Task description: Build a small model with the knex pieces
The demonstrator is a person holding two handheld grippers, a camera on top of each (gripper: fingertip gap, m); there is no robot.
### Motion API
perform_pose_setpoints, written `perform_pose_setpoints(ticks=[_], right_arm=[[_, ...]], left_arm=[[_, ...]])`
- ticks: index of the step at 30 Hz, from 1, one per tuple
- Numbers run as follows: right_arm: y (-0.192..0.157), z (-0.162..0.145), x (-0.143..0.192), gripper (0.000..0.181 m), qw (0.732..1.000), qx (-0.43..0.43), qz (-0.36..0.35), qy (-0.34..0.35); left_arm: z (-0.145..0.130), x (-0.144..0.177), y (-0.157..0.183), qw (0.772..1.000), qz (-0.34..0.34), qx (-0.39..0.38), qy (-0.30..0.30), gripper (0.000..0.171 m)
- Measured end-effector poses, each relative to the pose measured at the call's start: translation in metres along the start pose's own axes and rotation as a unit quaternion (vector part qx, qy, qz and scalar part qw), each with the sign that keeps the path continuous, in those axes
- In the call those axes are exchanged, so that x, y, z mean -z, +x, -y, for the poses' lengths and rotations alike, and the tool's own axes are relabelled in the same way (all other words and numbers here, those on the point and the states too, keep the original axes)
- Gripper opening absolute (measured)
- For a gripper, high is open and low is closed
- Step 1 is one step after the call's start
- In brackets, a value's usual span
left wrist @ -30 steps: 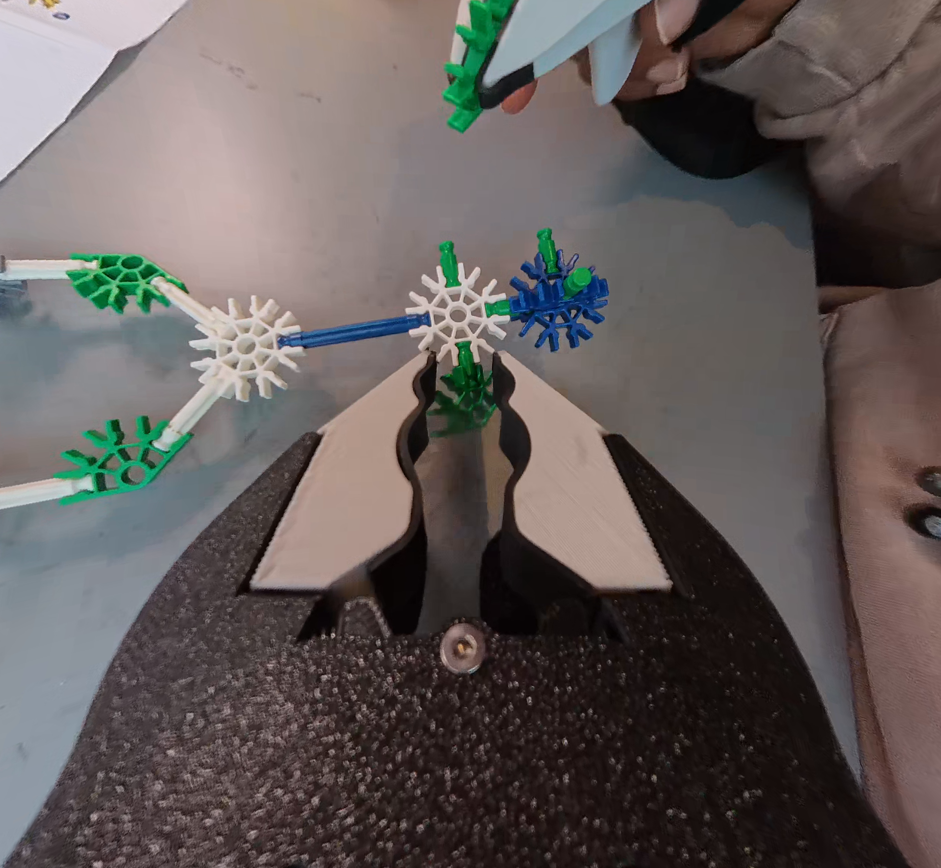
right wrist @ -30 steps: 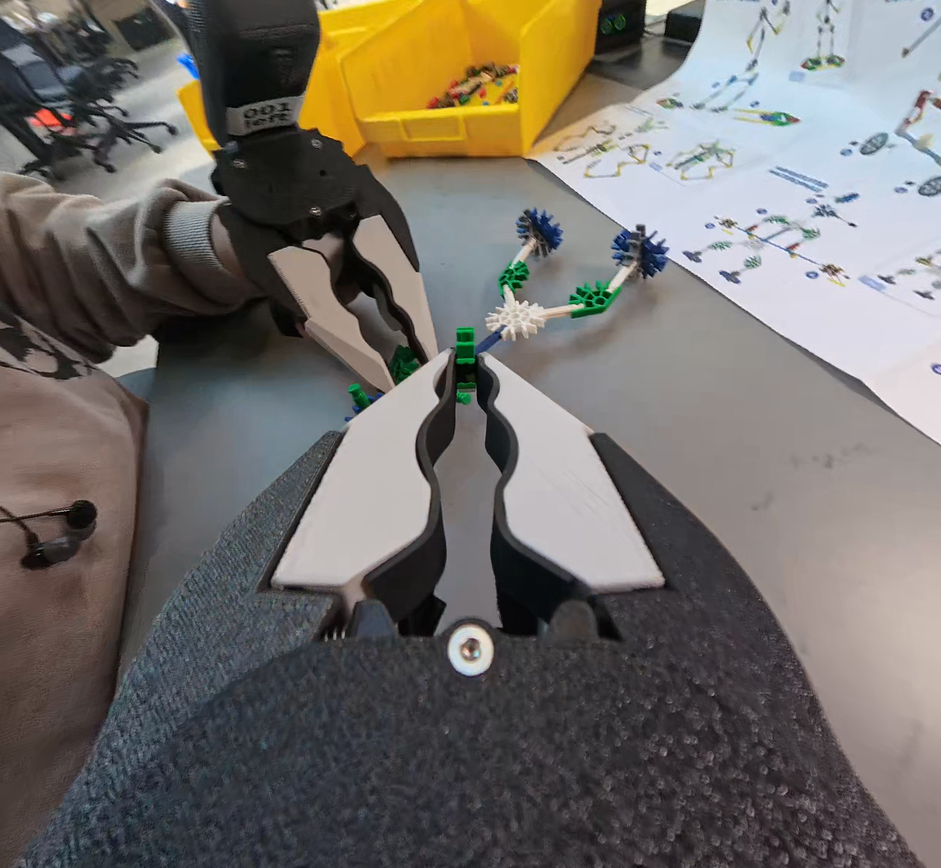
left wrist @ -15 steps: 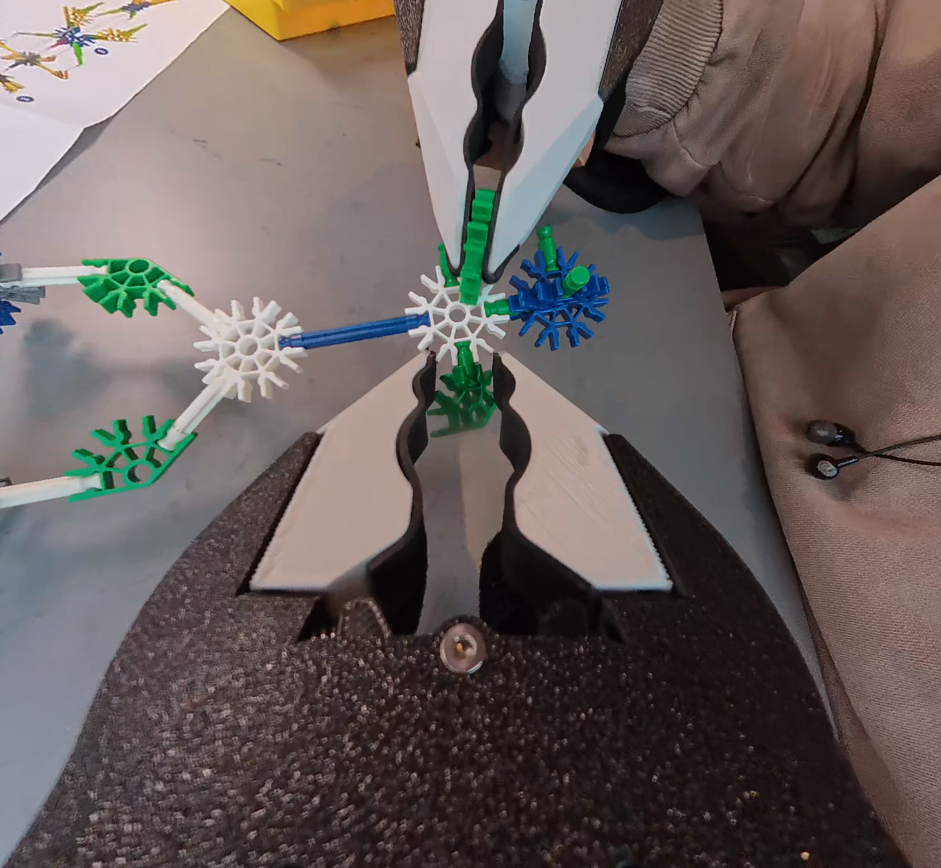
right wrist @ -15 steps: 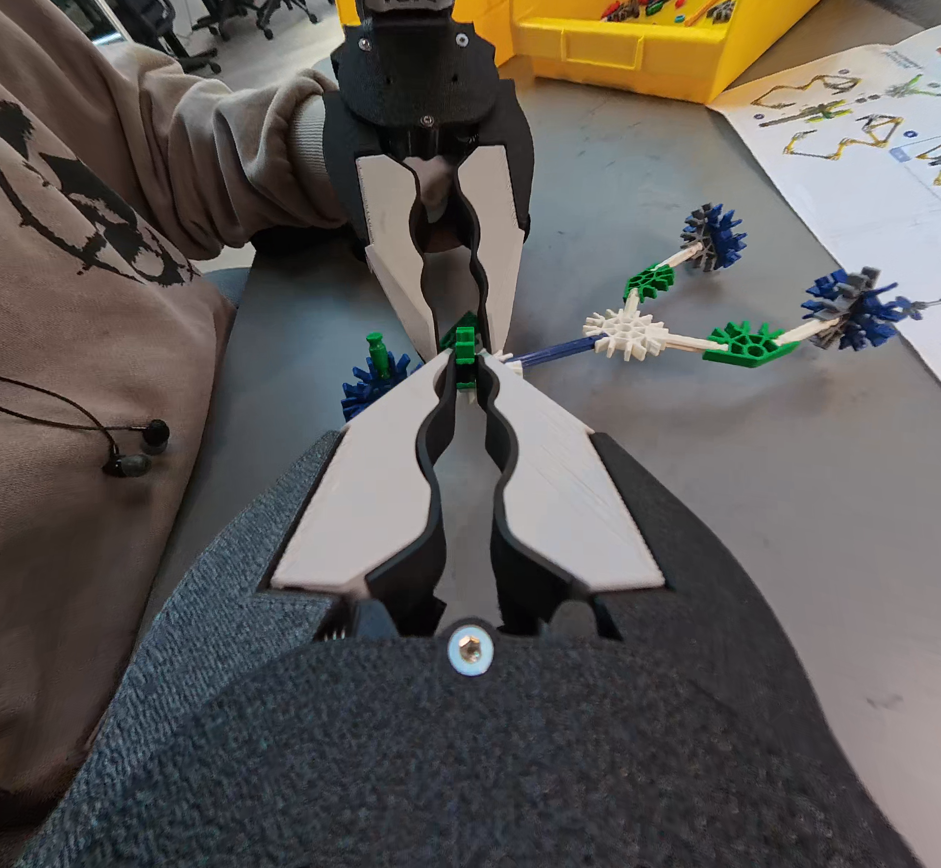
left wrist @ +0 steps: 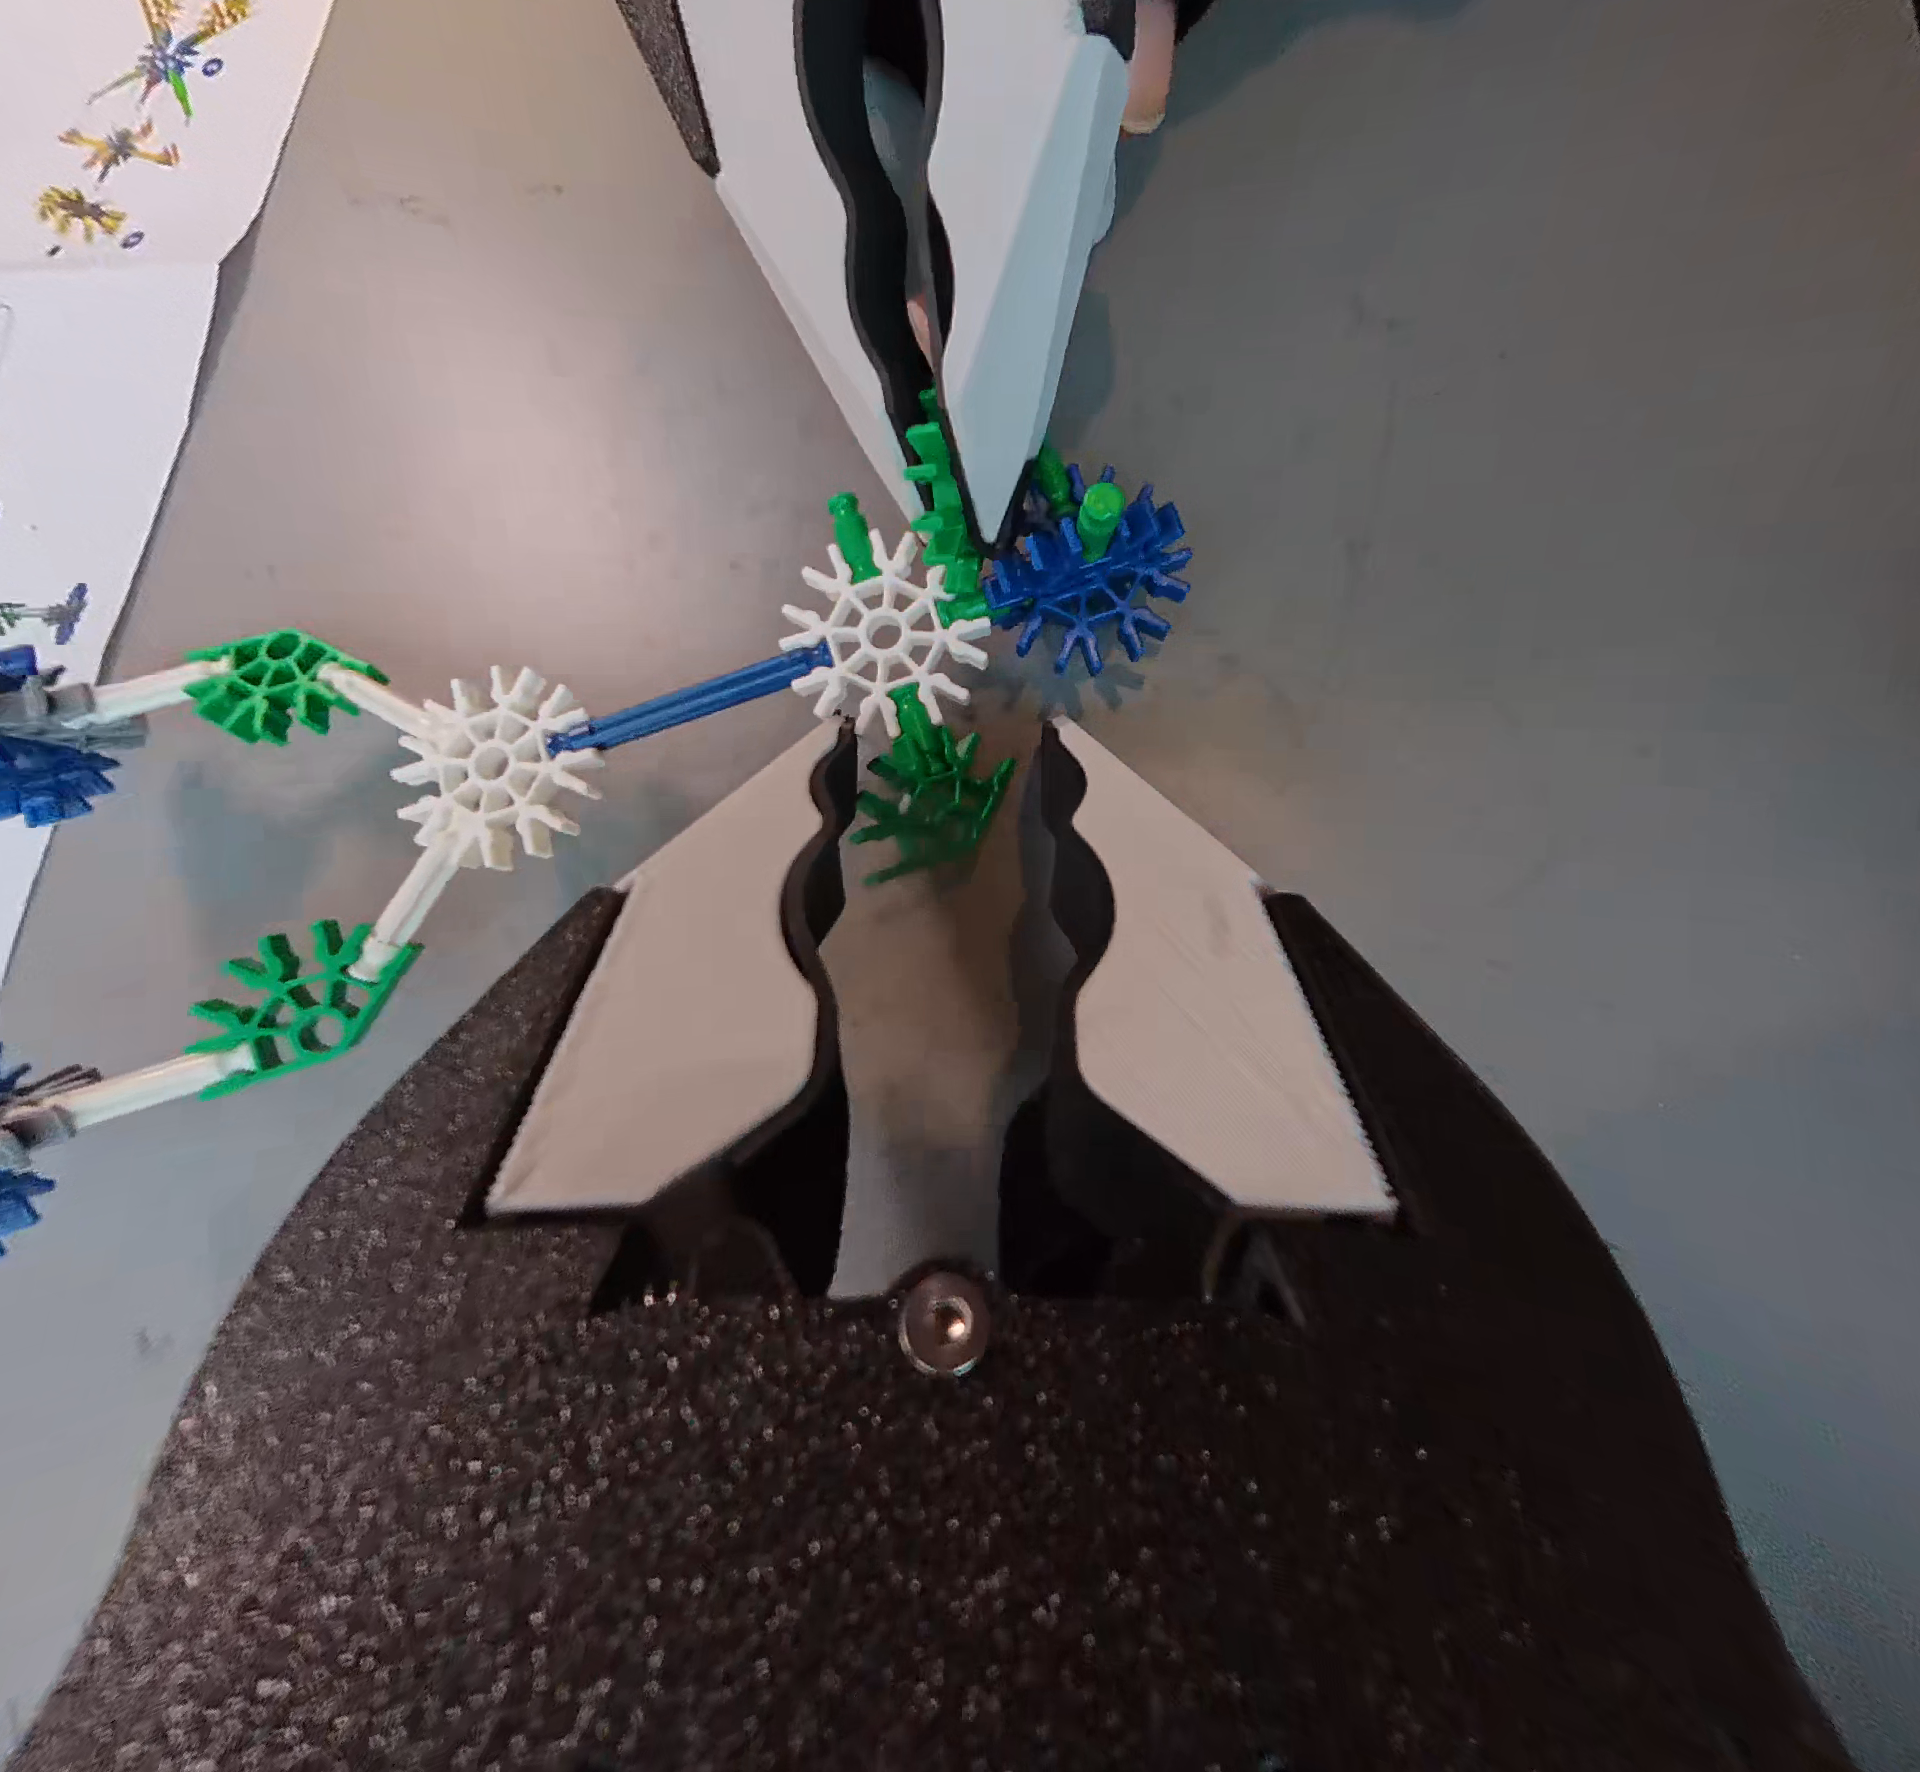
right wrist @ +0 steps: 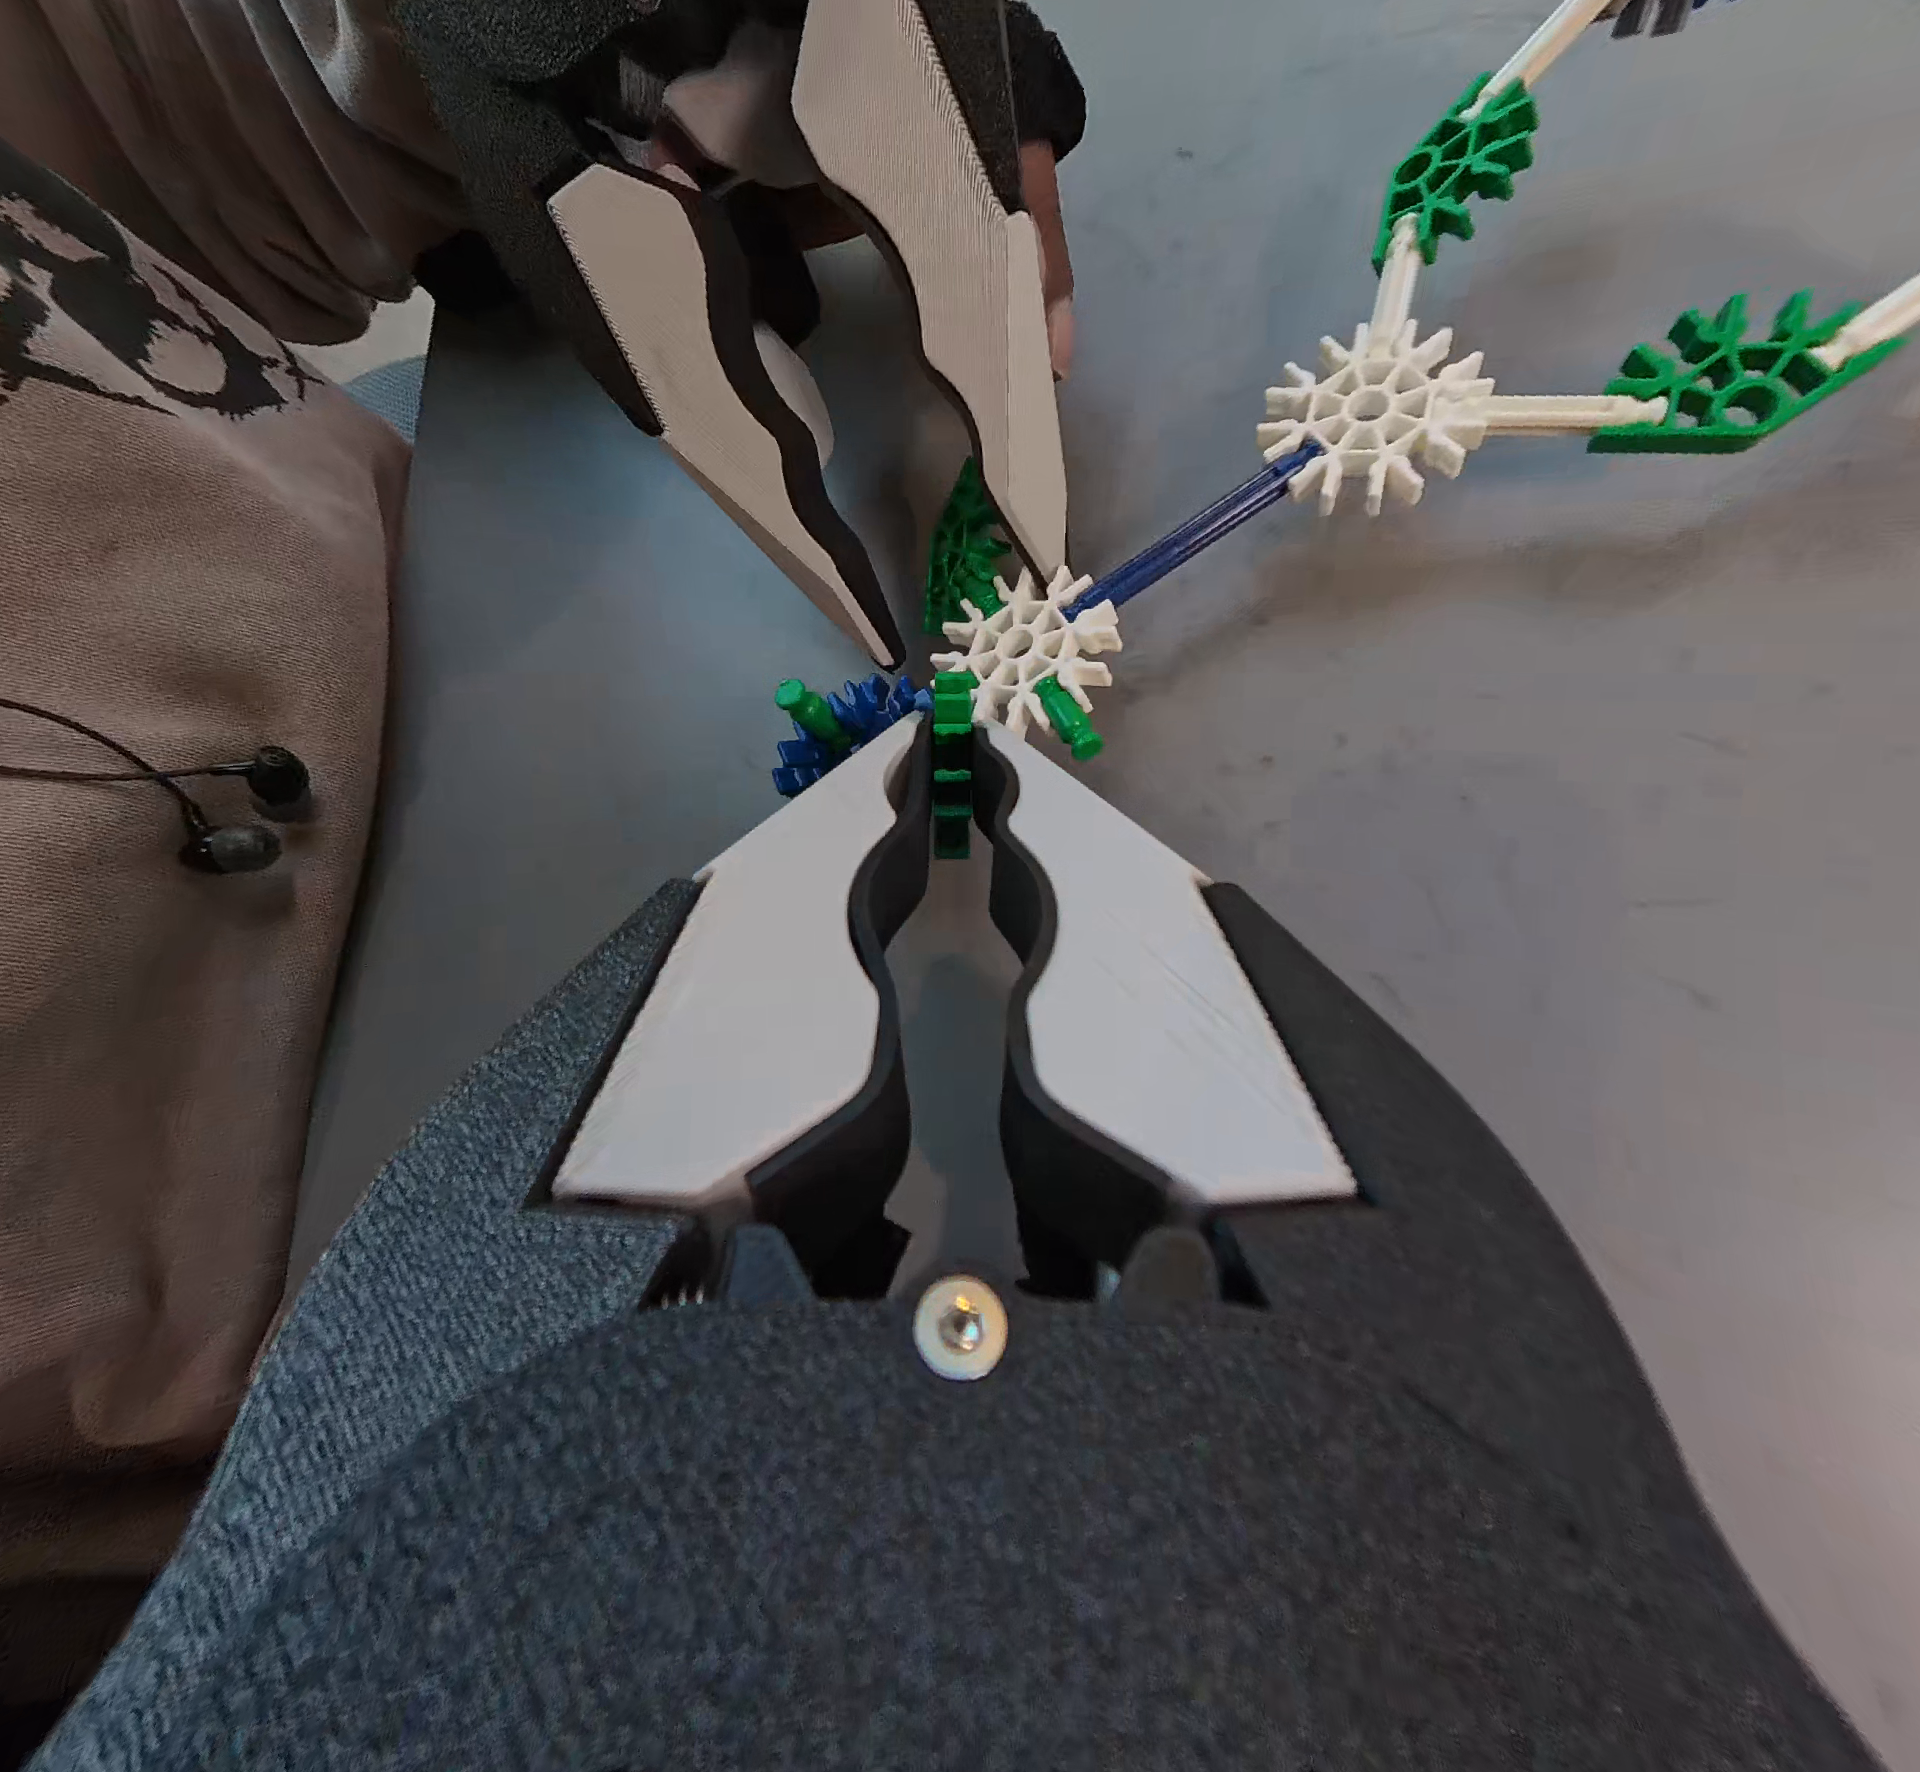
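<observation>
The right tongs (right wrist: pixel 948 743) were clamped shut on a flat green plastic connector (right wrist: pixel 951 777), held edge-up against the near white snowflake-shaped connector (right wrist: pixel 1029 647) of a toy rod model lying on the grey counter (right wrist: pixel 1558 891). The left tongs (left wrist: pixel 945 735) stood partly open, straddling another green fan-shaped connector (left wrist: pixel 930 813) without gripping it. A blue snowflake connector (left wrist: pixel 1091 595) sat just right of the white one.
</observation>
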State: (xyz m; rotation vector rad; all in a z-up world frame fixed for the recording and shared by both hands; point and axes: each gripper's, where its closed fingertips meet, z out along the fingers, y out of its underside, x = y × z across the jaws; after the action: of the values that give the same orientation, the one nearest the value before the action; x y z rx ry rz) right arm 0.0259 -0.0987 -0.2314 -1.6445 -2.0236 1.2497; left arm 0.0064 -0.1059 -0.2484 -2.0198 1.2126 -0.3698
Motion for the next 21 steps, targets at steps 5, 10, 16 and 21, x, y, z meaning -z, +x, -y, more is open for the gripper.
perform_pose_setpoints(ticks=[5, 10, 16, 21], right_arm=[[-0.006, -0.003, 0.000, 0.005, 1.000, 0.009, 0.007, -0.023], [-0.014, -0.007, -0.009, 0.005, 0.999, 0.031, 0.013, -0.038], [-0.005, 0.029, 0.012, 0.005, 0.997, 0.052, -0.014, 0.053], [-0.018, 0.069, 0.032, 0.004, 0.981, 0.090, 0.012, 0.170]], left_arm=[[-0.001, 0.005, -0.012, 0.997, 0.055, -0.044, -0.012, 0.037], [-0.003, 0.011, -0.021, 0.998, 0.061, -0.029, -0.004, 0.049], [0.028, 0.032, -0.008, 0.988, -0.048, 0.063, 0.130, 0.046], [0.056, 0.053, -0.011, 0.962, -0.084, 0.119, 0.232, 0.024]])
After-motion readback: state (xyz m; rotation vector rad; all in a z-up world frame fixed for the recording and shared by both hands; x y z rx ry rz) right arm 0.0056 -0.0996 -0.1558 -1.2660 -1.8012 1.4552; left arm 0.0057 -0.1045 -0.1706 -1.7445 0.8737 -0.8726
